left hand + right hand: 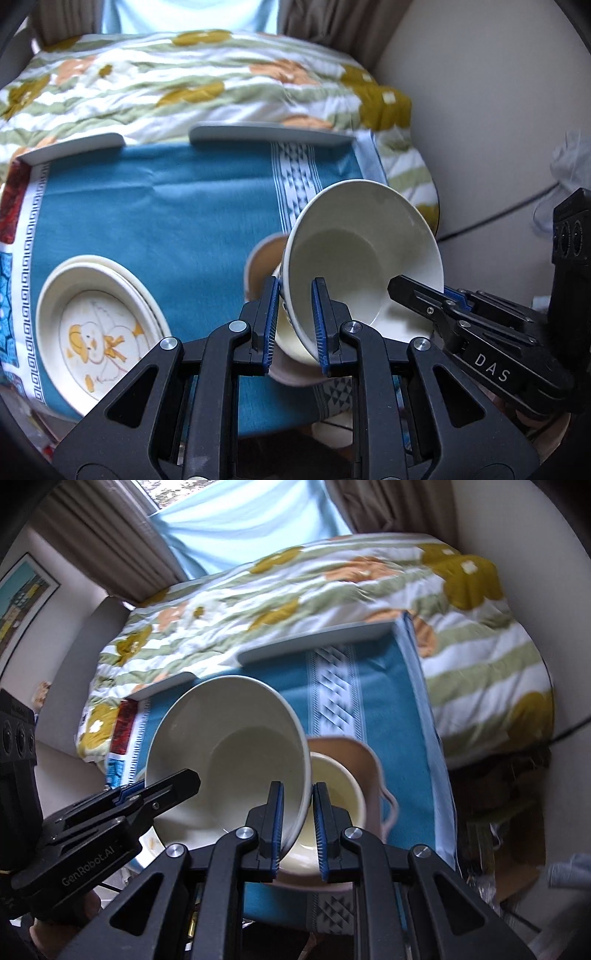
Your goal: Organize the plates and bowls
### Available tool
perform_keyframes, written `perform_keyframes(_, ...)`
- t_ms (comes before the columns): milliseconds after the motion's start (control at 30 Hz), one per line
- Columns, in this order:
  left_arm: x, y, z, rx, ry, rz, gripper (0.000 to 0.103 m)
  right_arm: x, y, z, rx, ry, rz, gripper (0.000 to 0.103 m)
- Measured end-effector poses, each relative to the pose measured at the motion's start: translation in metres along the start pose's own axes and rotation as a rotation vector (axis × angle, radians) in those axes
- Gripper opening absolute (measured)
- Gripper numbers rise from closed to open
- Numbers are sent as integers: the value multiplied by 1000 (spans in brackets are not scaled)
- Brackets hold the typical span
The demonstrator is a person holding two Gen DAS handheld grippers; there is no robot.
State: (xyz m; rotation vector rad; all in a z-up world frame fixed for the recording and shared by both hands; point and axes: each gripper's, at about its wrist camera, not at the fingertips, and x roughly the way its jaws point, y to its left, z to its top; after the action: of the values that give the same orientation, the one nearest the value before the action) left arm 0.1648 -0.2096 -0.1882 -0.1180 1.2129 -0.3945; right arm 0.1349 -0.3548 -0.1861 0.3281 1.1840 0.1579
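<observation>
Both grippers hold one cream bowl [362,251], tilted, above the blue table. My left gripper [293,321] is shut on its near-left rim. My right gripper [297,823] is shut on the opposite rim of the same bowl [229,746]; it also shows in the left wrist view [424,295]. Under the bowl a small pale yellow bowl [332,794] sits inside a pink handled bowl [369,775]. A stack of cream plates with a duck drawing [99,332] lies at the table's near left.
The blue patterned tablecloth [166,221] covers a small table. Two grey flat pieces [269,134] lie along its far edge. A floral quilt on a bed [184,85] lies beyond. A beige wall and cables [517,206] are to the right.
</observation>
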Motion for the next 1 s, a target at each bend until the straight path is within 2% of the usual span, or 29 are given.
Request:
perform_keyframes(167, 23, -2, -8, 58, 68, 30, 16, 19, -14, -13, 52, 39, -15, 15)
perform_keyframes(467, 54, -5, -15, 114, 132, 70, 16, 36, -20, -23, 58, 63, -52, 14)
perform_keyframes(667, 61, -10, -18, 156, 138, 116, 16, 38, -17, -27, 15, 59, -93, 14)
perform_keyframes(1000, 64, -22, -21, 243, 118, 202, 16, 40, -17, -29, 8, 55, -104, 15)
